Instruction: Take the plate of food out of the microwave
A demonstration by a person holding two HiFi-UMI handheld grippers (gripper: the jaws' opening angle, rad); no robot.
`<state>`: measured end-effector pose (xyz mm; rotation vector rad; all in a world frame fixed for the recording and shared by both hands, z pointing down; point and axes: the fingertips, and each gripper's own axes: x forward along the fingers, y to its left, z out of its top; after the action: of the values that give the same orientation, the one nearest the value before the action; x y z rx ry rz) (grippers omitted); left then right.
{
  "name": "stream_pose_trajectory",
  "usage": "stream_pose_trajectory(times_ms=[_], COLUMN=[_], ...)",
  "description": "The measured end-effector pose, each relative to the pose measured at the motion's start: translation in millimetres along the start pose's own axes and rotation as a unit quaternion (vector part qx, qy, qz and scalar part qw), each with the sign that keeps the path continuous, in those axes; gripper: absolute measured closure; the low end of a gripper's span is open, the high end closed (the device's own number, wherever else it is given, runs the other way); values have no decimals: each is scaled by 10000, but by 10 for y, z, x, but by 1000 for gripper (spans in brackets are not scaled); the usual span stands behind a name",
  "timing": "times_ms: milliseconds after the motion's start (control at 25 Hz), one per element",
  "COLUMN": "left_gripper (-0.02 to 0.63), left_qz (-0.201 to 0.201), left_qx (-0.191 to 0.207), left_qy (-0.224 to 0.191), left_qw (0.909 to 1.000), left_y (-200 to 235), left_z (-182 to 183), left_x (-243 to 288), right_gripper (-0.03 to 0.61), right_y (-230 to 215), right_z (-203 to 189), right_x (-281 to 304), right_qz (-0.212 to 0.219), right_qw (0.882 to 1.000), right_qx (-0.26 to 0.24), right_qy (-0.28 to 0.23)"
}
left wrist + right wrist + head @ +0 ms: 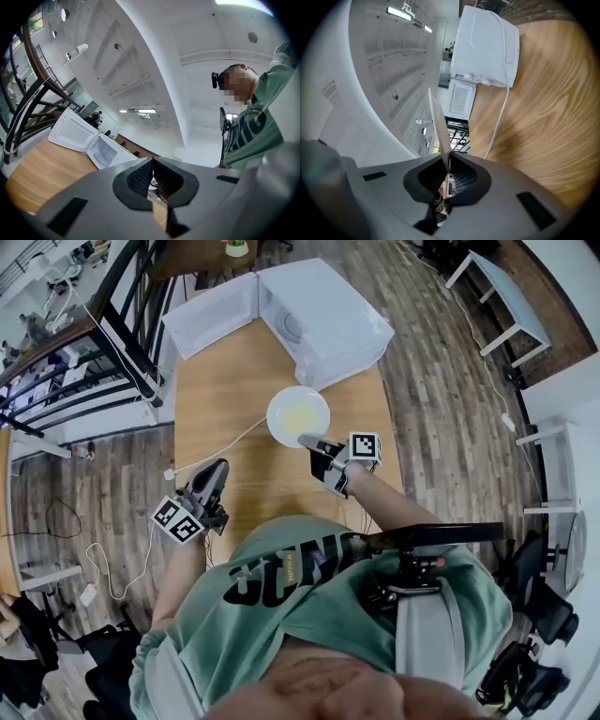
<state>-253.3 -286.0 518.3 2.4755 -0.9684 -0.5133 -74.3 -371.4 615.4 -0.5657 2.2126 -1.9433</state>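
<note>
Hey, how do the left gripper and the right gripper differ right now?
The right gripper is clamped on the rim of the round white plate of yellow food; the left gripper is shut on nothing. The right one reaches over the wooden table; the left sits by its near left corner. Both have their jaws closed.

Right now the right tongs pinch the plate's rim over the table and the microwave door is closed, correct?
Not quite: the microwave door stands wide open, swung out beside the microwave, as the head view shows. The rest holds: the right tongs pinch the rim of the plate over the table.
</note>
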Motion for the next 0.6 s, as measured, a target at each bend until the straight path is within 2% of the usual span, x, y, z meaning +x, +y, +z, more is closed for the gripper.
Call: stream_pose_trajectory(times_ms=[160, 400, 600], left_gripper=[607, 607, 607], left_qz=[-106, -401, -647], left_qx=[16, -178, 111], left_qy=[79, 483, 694], left_qw=[9999, 9979, 9954], left_y=[49, 102, -309], left_z=[62, 27, -16], left_x=[-327, -665, -494], right_gripper=[557, 557, 558], right_y=[128, 300, 316], right_z=[-227, -589, -629], right_x=[32, -57, -607], right_qz=[-28, 61, 122], right_qw=[9999, 9987, 9970], right_qx=[-71, -27, -57], right_qy=[-79, -496, -758])
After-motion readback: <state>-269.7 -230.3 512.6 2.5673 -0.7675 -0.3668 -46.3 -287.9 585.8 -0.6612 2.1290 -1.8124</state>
